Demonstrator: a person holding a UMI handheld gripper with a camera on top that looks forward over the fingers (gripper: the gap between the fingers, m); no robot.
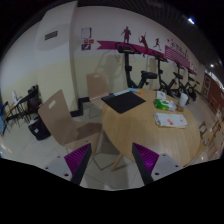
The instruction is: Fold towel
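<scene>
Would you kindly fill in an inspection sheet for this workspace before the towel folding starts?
Surface: wooden table, mostly bare near the tongs.
Job's things: no towel clearly seen; a dark flat item at the far end cannot be identified.
Clutter: papers or packets and small items toward the far side.
Grippers: tongs open, holding nothing, raised above the table's near edge.
Cables: nothing seen.
Surroundings: chair beside the table; wall with figure decals.

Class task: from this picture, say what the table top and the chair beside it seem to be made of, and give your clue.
Table top: probably wood or wood-look laminate; pale tan, smooth, matte. Chair: seemingly moulded wood or plastic; tan, curved back. The hand-held gripper hangs open above the table's near edge.
</scene>
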